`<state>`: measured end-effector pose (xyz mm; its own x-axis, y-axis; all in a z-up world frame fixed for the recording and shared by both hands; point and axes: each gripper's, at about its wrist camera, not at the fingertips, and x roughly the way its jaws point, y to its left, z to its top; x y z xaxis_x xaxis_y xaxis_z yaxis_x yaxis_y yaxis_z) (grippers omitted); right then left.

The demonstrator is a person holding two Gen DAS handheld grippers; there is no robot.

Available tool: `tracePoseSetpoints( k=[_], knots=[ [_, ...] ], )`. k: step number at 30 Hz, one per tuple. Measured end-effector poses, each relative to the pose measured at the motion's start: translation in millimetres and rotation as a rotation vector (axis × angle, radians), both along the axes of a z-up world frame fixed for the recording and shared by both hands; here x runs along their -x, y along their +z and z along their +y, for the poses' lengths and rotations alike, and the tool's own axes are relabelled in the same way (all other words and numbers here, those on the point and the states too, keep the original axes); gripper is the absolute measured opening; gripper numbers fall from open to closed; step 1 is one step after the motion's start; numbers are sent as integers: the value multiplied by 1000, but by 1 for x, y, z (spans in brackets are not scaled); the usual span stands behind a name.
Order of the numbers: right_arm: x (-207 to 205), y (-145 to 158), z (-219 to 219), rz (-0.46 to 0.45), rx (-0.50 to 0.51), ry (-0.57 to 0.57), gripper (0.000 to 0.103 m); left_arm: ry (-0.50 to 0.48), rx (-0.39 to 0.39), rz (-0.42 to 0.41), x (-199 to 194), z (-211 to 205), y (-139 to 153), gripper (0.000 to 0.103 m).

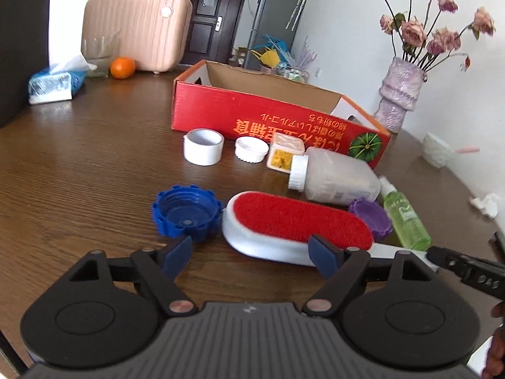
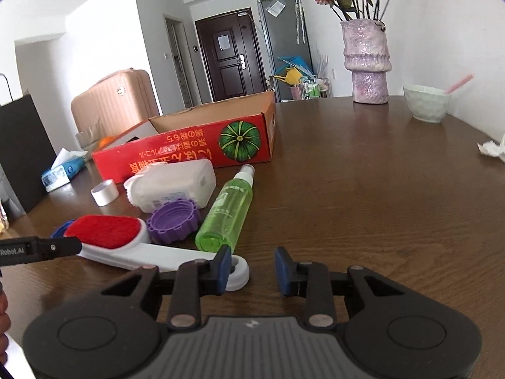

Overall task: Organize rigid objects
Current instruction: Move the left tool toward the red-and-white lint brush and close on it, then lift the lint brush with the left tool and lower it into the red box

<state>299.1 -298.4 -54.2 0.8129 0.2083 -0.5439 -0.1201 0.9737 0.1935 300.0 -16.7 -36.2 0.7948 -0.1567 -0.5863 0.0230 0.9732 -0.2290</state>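
Note:
A red open cardboard box [image 1: 252,117] [image 2: 189,151] stands on the brown table. In front of it lie a white tape roll [image 1: 203,146] [image 2: 105,192], a white lid [image 1: 251,150], a small orange-and-white box [image 1: 284,151], a white bottle [image 1: 334,175] [image 2: 176,186], a green spray bottle [image 1: 405,218] [image 2: 228,211], a purple cap [image 1: 371,218] [image 2: 173,219], a blue cap [image 1: 186,213] and a red-and-white lint brush [image 1: 293,227] [image 2: 107,232]. My left gripper [image 1: 252,257] is open, just short of the brush head. My right gripper [image 2: 252,271] is open and empty, its left finger beside the brush handle's ring [image 2: 238,271].
A pink suitcase [image 1: 135,28], an orange [image 1: 122,67] and a tissue pack [image 1: 55,83] sit at the far left. A purple vase [image 2: 367,60] with dried roses, a pale green bowl [image 2: 426,102] and crumpled tissue [image 2: 492,150] are on the right.

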Motion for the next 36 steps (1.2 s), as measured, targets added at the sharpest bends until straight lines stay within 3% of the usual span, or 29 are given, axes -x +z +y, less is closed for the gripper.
tracePoseSetpoints(
  k=[4, 8, 12, 14, 16, 18, 20, 25, 31, 36],
  knots=[
    [-14, 1, 2, -13, 60, -16, 30, -9, 88, 21, -8, 7, -1, 84],
    [-22, 2, 5, -14, 93, 1, 26, -3, 112, -20, -9, 9, -1, 83],
    [-30, 0, 1, -21, 74, 4, 26, -14, 160, -3, -15, 2, -2, 77],
    [-33, 1, 0, -19, 75, 0, 26, -10, 157, -12, -15, -1, -2, 75],
    [-33, 1, 2, -15, 83, -8, 26, 7, 140, -4, -13, -3, -3, 66],
    [-29, 3, 5, -7, 88, -10, 15, 1, 150, -5, -5, -1, -4, 65],
    [-20, 4, 7, 2, 66, -1, 12, 2, 157, -3, 5, 1, -3, 65],
    [6, 5, 8, 20, 12, 9, 13, 8, 153, -4, 25, 11, -2, 65],
    [16, 1, -9, 60, -142, -20, 18, -6, 175, 16, 23, 15, -4, 65],
    [21, -1, -12, 76, -190, -29, 17, 13, 190, 4, 26, 15, -7, 66]
  ],
)
